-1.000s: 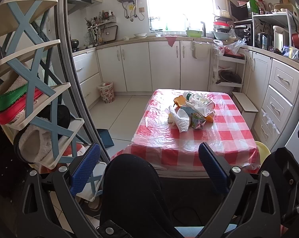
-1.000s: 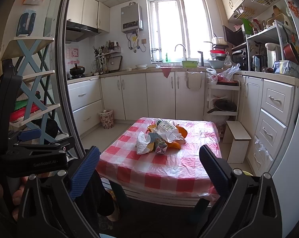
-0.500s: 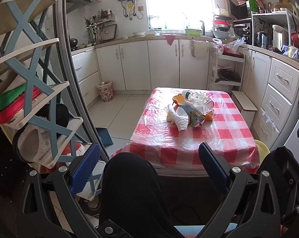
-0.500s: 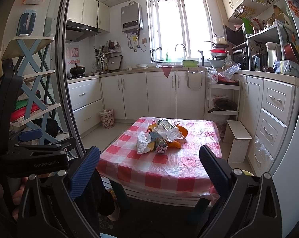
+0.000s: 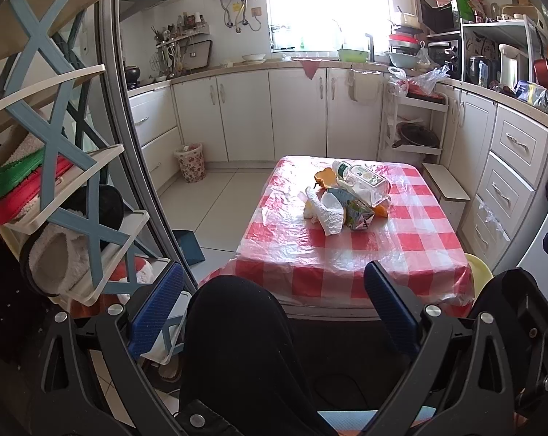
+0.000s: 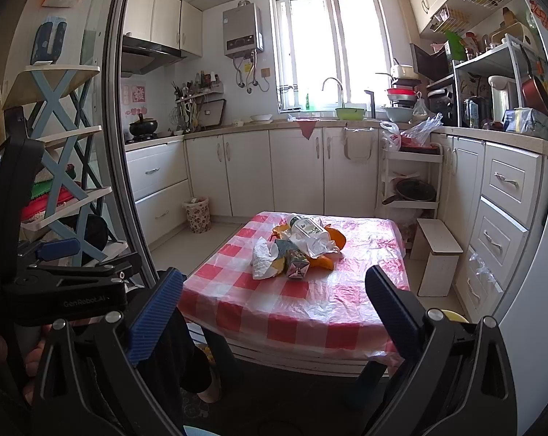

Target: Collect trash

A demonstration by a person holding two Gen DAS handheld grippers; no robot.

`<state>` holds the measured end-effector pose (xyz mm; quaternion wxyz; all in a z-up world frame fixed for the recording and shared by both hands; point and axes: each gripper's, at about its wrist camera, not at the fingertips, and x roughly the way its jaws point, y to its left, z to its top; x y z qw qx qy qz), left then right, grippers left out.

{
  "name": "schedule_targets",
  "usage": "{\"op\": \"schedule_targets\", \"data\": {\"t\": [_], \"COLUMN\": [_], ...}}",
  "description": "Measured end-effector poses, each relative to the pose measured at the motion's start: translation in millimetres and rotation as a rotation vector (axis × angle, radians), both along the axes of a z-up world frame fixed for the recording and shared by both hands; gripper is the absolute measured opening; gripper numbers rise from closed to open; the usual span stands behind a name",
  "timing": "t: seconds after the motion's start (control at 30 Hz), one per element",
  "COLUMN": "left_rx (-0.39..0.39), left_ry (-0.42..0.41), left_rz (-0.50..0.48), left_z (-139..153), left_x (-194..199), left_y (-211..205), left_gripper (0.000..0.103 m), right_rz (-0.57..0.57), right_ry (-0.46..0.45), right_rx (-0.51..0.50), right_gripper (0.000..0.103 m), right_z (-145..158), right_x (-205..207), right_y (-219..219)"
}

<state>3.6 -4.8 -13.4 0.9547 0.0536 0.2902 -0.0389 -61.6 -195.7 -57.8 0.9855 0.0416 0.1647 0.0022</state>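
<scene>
White kitchen cabinets (image 6: 295, 170) are seen lining the walls around a low table (image 5: 350, 254) covered in red-and-white check under clear plastic.

On the table, toward its far end, the trash is heaped in one pile: a clear plastic bottle (image 5: 363, 178) is laid on its side on top, orange peel (image 6: 334, 241) is tucked beneath it, crumpled white paper (image 5: 326, 212) is spread at the near left of the pile, and a small printed carton (image 6: 296, 263) is set at its near edge. Beyond the table, at the foot of the far cabinets to the left, a floral waste bin (image 5: 191, 161) is stood on the floor. Short of the table's near edge, well apart from the pile, the left gripper (image 5: 274, 309) and the right gripper (image 6: 274, 312) are held with jaws spread wide and nothing between them.
</scene>
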Motion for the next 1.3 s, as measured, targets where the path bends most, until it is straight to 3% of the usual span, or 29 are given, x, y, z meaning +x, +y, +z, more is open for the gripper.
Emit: {"op": "schedule_targets", "data": {"t": [1.3], "left_rx": [-0.008], "left_ry": [0.029], "left_rz": [0.005], "left_z": [-3.4], "left_x": [6.0], "left_y": [7.6], "left_gripper": [0.095], "right_rz": [0.005], "right_ry": [0.025], "right_rx": [0.011], "right_gripper": [0.096], "right_z": [2.4], "right_x": [3.2], "right_y": [-2.8]}}
